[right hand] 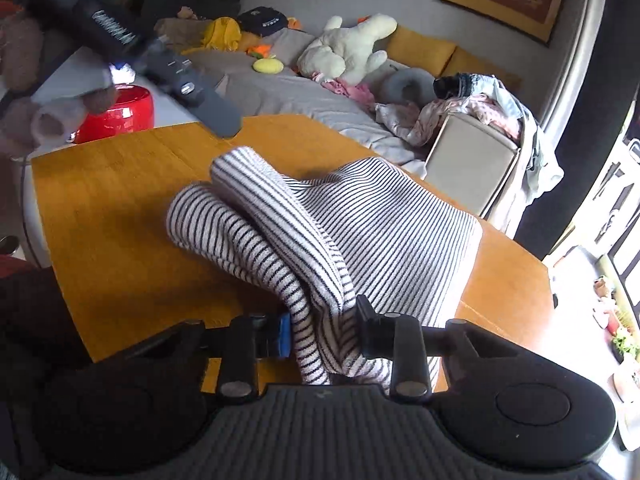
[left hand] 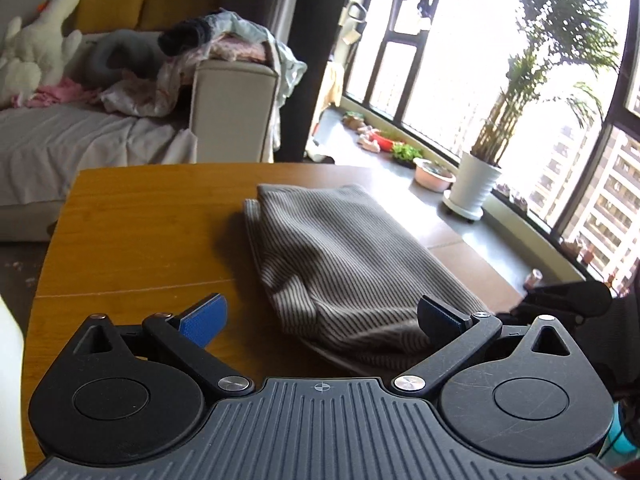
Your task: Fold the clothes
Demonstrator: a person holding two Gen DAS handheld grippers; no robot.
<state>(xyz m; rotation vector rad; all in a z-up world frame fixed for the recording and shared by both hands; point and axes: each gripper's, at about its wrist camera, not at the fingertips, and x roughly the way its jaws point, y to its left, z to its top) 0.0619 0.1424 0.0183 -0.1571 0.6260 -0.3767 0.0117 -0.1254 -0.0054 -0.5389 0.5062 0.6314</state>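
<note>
Striped knit: the grey-and-white garment (right hand: 360,216) lies folded on the table, a thick bunched roll of it running back into my right tongs.
Right gripper (right hand: 324,332): pinching that bunch, blue pad on one side, black finger on the other, fabric squeezed between. I'd say I'm gripping the thick edge so I can carry it over for another fold.
Left gripper (left hand: 320,316): spread wide, nothing in it, hovering just off the near end of the garment (left hand: 340,256). Looks parked there so it's out of the cloth's way, or ready to pin a corner.
Wooden table (right hand: 120,208): bare around the garment, so there's room to swing the fold.
Sofa pile (left hand: 224,44): more clothes heaped on the armrest, probably the to-do stack.
Task so far: my guess is partway, it's a tidy rectangle but that roll isn't flat yet.
Watch out: the bunch is fat, it could slip free mid-lift.
</note>
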